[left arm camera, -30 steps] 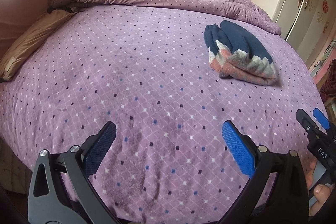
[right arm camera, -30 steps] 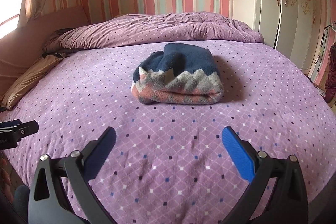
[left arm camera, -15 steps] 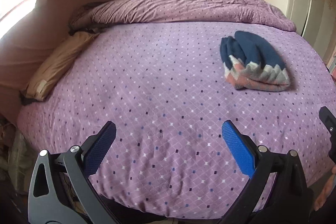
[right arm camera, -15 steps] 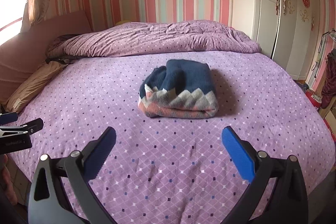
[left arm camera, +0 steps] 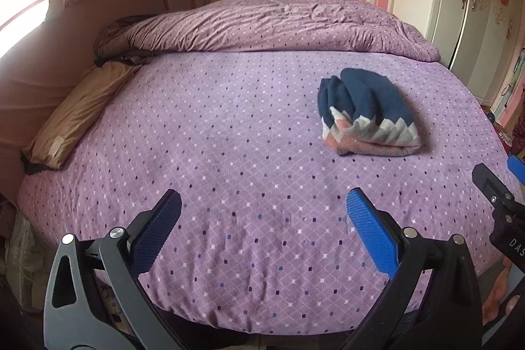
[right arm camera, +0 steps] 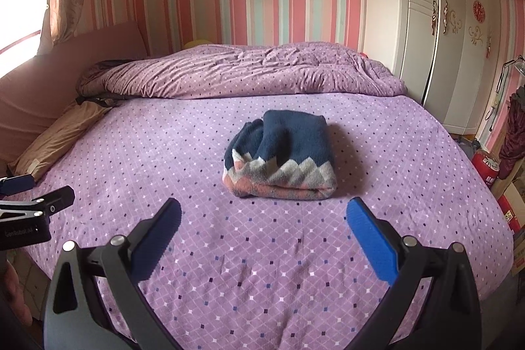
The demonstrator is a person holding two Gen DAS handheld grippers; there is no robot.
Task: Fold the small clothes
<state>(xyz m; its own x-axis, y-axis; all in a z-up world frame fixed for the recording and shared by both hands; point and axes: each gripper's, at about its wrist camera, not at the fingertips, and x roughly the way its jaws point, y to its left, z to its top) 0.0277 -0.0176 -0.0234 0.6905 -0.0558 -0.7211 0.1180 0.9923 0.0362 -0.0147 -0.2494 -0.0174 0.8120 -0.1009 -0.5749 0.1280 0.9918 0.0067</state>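
The left gripper [left arm camera: 264,218] hangs over the near edge of the bed [left arm camera: 213,153] with its jaws spread wide and nothing between them. The right gripper [right arm camera: 264,227] is likewise wide apart and empty, also above the near part of the bed.

The folded sweater [right arm camera: 282,159], navy with grey and pink zigzag bands, lies on the purple sheet about mid-bed, its banded end toward the grippers. In the left view it sits right of centre [left arm camera: 367,113], well apart from both grippers. Bare sheet surrounds it on every side, and a broad open stretch runs from it to the near edge, where the sheet curves down out of sight.

A rumpled quilt [right arm camera: 236,71] lies along the far edge of the bed, clear of the sweater. A tan pillow [left arm camera: 78,107] lies along the left edge against a pink headboard [left arm camera: 65,38]. White wardrobe doors [right arm camera: 443,38] stand just past the bed's right side, leaving only a narrow gap there. A red canister [right arm camera: 485,166] and boxes crowd the floor at the right edge.
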